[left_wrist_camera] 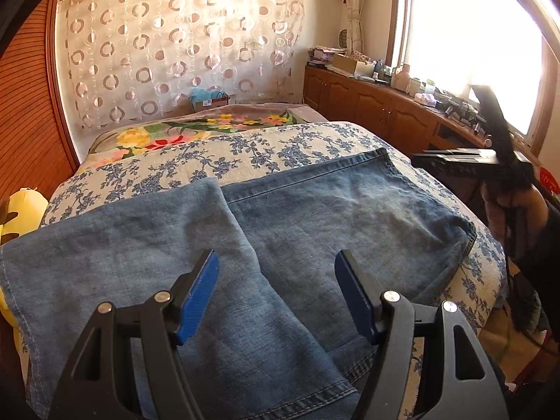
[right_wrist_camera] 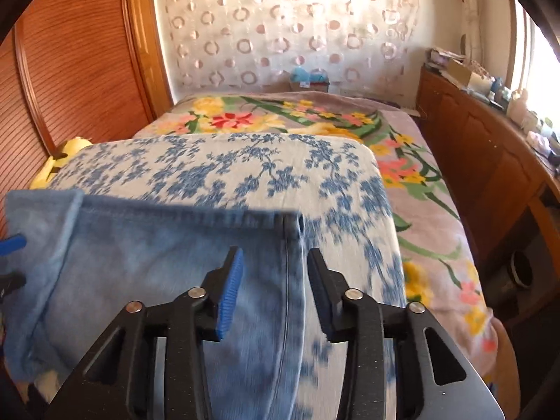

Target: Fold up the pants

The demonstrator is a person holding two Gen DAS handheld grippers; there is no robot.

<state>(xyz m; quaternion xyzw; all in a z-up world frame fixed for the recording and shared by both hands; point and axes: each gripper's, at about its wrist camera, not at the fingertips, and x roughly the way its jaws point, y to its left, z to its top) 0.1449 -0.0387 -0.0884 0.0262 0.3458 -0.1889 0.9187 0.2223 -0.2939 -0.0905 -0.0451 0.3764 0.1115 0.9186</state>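
Denim pants [left_wrist_camera: 245,245] lie folded on the near end of the bed, spread flat on a blue-and-white floral cover [left_wrist_camera: 217,161]. In the left wrist view one layer overlaps the other along a diagonal edge, and a stitched hem runs across the bottom of the frame. The left gripper [left_wrist_camera: 276,280] hangs directly above the cloth, its blue-padded fingers [left_wrist_camera: 197,297] standing well apart with nothing between them; no pad touches the fabric.

The right gripper [right_wrist_camera: 273,287], in its own view, is above the right-hand portion of the pants [right_wrist_camera: 157,273], near a long seam and the hemmed far edge. Its jaws are parted, and the pads press on nothing. The cloth there is blurred, so whether the fingertips brush the denim cannot be told. From the left wrist view, the same tool [left_wrist_camera: 504,161] is seen raised at the right margin of the bed, held in a person's hand [left_wrist_camera: 514,217], clear of the pants.

Beyond the floral cover lies a blanket [right_wrist_camera: 280,119] with red, yellow and pink flowers. A yellow soft toy [left_wrist_camera: 24,210] sits at the left edge of the bed against a ribbed wooden panel [right_wrist_camera: 70,70]. A wooden cabinet [left_wrist_camera: 367,105] with cluttered top runs along the right wall beneath a bright window [left_wrist_camera: 472,35]. A sheer curtain [left_wrist_camera: 175,42] with ring patterns covers the far wall.
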